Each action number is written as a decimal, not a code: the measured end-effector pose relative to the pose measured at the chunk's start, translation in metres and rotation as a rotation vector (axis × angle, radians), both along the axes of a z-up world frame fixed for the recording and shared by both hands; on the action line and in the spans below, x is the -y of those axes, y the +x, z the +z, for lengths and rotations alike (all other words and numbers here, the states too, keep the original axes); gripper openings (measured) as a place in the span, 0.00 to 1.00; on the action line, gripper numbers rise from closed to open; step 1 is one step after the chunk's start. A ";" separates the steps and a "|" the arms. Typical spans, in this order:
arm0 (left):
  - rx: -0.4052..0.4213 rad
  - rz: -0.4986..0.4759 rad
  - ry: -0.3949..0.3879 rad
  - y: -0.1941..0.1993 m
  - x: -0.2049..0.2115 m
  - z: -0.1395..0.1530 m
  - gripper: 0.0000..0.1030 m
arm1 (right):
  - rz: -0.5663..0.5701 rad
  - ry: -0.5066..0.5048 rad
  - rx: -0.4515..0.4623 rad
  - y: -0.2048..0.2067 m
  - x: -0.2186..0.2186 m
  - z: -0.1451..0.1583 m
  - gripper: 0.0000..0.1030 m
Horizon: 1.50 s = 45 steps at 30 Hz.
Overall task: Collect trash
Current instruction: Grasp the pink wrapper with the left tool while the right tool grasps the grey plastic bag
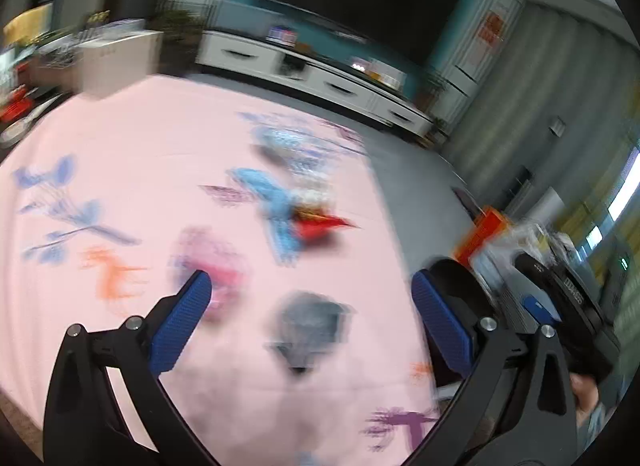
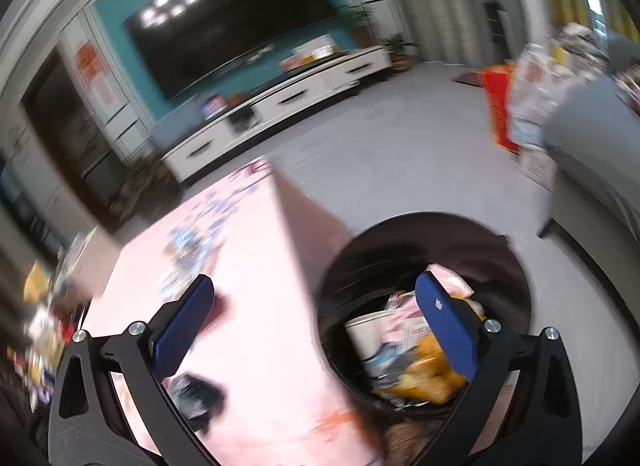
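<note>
- Only the left wrist view shows loose trash: a blurred red-and-white wrapper [image 1: 316, 209] and a dark grey scrap [image 1: 310, 326] on the pink counter [image 1: 120, 125]. The left hand-held gripper [image 1: 310, 288] is spread wide, holding nothing.
- Meanwhile, the right wrist view shows a black bin [image 2: 516, 266] beside the counter [image 2: 260, 326], with wrappers [image 2: 420, 374] inside. The right hand-held gripper [image 2: 312, 290] gapes, empty.

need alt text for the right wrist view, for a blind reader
An open, empty right hand-held gripper hangs over the edge of a pink patterned tablecloth, beside a round black trash bin on the grey floor that holds wrappers and a white cup. The picture is motion-blurred.
</note>
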<state>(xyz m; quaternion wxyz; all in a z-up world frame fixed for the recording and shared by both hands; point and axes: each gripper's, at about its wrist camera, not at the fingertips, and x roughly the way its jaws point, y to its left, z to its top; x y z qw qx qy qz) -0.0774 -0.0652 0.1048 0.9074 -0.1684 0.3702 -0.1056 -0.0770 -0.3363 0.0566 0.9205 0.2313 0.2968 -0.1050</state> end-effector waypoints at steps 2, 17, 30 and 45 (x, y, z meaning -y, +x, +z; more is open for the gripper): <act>-0.029 0.113 -0.023 0.000 -0.038 -0.009 0.97 | 0.075 -0.013 -0.005 0.009 -0.022 0.000 0.96; -0.112 0.157 -0.087 0.030 -0.067 -0.078 0.97 | 0.445 -0.105 -0.203 0.062 -0.160 -0.070 0.95; -0.110 0.094 -0.174 0.063 -0.048 -0.094 0.87 | 0.513 -0.204 -0.302 0.079 -0.181 -0.099 0.68; -0.136 0.081 -0.337 0.060 -0.054 -0.113 0.57 | 0.509 -0.243 -0.305 0.079 -0.184 -0.100 0.62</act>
